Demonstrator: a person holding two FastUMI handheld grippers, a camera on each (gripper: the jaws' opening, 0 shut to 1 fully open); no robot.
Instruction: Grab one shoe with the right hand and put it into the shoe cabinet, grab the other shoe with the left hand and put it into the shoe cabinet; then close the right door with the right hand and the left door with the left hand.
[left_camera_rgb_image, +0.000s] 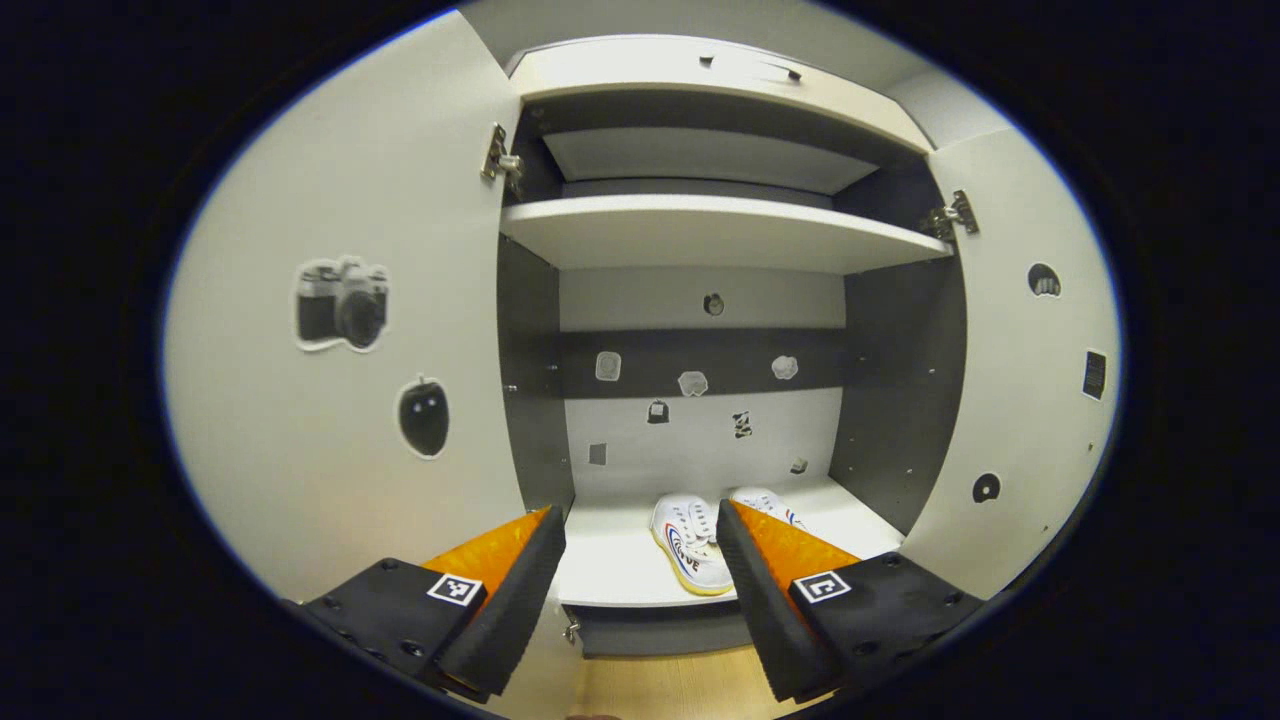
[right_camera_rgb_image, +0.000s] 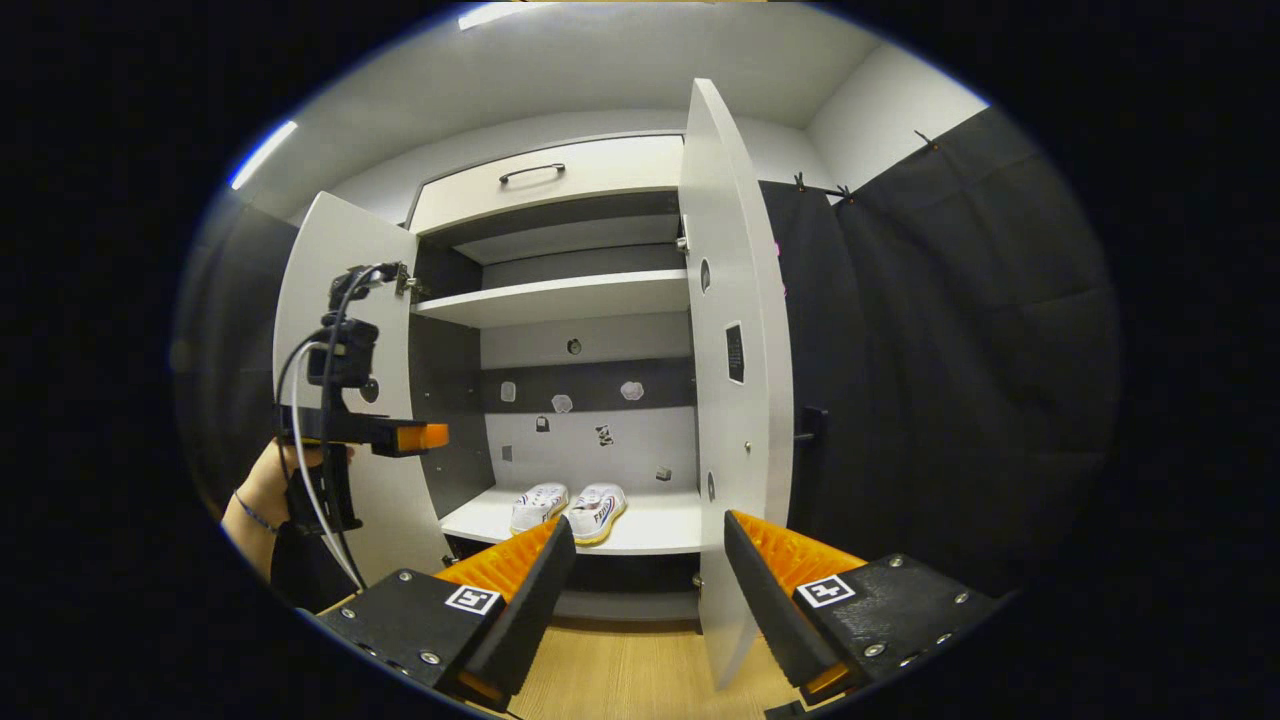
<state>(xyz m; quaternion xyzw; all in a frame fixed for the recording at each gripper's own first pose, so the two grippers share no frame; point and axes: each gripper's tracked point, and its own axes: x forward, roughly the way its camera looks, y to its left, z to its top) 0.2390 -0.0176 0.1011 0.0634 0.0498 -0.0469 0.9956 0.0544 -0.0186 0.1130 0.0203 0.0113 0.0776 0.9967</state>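
Two white shoes stand side by side on the bottom shelf (left_camera_rgb_image: 610, 565) of the shoe cabinet. In the left gripper view one shoe (left_camera_rgb_image: 690, 545) shows in full and the other shoe (left_camera_rgb_image: 768, 500) is partly behind my finger. My left gripper (left_camera_rgb_image: 638, 515) is open and holds nothing, in front of the cabinet. Both the left door (left_camera_rgb_image: 350, 420) and the right door (left_camera_rgb_image: 1020, 400) stand wide. In the right gripper view the pair (right_camera_rgb_image: 565, 508) sits far inside. My right gripper (right_camera_rgb_image: 648, 522) is open and holds nothing, with the right door (right_camera_rgb_image: 735, 300) edge-on near its right finger. A hand (right_camera_rgb_image: 265, 490) holds the left gripper (right_camera_rgb_image: 420, 437) by the left door (right_camera_rgb_image: 330, 260).
An upper shelf (left_camera_rgb_image: 710, 230) and a drawer with a handle (right_camera_rgb_image: 530, 172) sit above the shoes. Stickers dot the doors and back wall. Black cloth (right_camera_rgb_image: 950, 350) hangs to the cabinet's right. Wooden floor (right_camera_rgb_image: 620, 670) lies below the cabinet.
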